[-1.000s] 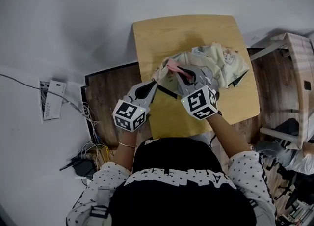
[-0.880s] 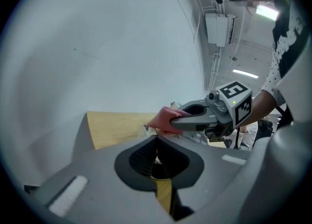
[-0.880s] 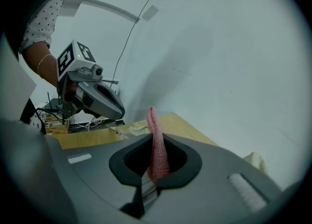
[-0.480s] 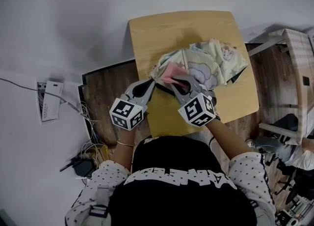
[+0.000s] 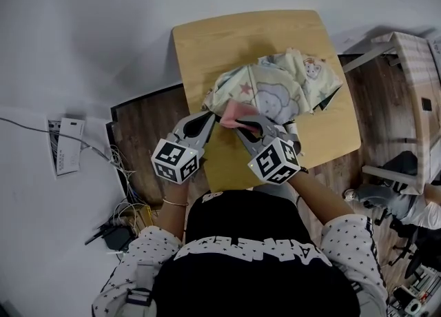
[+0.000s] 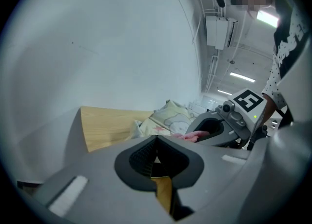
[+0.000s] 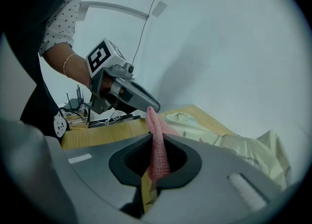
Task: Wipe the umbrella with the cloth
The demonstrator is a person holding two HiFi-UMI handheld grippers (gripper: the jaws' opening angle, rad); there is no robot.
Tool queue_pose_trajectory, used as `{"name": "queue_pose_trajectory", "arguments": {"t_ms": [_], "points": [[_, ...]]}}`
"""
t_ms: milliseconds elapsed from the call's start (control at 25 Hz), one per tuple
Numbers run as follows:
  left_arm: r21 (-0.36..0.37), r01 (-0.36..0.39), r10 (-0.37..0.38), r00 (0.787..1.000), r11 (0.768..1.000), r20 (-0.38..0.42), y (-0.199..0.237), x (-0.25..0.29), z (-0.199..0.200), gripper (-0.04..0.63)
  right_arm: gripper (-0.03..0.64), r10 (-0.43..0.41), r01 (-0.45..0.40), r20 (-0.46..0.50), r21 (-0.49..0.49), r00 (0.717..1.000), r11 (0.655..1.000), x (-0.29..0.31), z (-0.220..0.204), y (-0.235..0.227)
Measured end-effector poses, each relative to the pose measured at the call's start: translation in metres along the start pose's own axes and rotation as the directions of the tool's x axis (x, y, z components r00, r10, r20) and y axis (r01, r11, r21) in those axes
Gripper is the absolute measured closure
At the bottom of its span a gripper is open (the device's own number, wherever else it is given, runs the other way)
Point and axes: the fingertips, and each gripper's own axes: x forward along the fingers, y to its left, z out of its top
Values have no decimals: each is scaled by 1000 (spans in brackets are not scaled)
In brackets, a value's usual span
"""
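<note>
Far to your left, a white power strip (image 5: 67, 147) lies on the grey floor with a thin cable running off it, and a tangle of wires (image 5: 126, 207) sits by the edge of the dark wood flooring. Your left gripper (image 5: 211, 114) comes next: its jaws are closed tight together, and its own view shows only a sliver of light at the seam, so you have no hold on anything with it. Its tips sit just beside the near left edge of the umbrella (image 5: 279, 88), though the head view doesn't settle whether they touch the fabric. Right beside those tips is the pink cloth (image 5: 236, 111), bunched on the umbrella's near edge. Your right gripper (image 5: 234, 124) has that cloth: the right gripper view shows the knitted pink strip pinched upright between the jaws, which are clamped on it, with the free end sticking out past the tips toward the left gripper. The two grippers angle in toward each other, tips close together. The umbrella is a pale yellow, cartoon-printed heap, crumpled and spread over the middle and right of the light wooden table (image 5: 227, 36), with the far left of the tabletop bare. Off to your right, past the table, stand a pale wooden bench (image 5: 417, 74) and a grey chair base (image 5: 382, 202).
</note>
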Motion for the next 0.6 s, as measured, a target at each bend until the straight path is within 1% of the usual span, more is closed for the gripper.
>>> {"name": "queue_pose_trajectory", "arguments": {"t_ms": [320,600], "points": [[-15,12,-12,1000,1000,2,-5,3,-2,594,581,45,-45,-7,5,999,999,-11,-3,14],[-14,21,-21,1000,1000,7,-7,6,-1,594,581,55,-55,-1,17,998,998,-16,-3,19]]}}
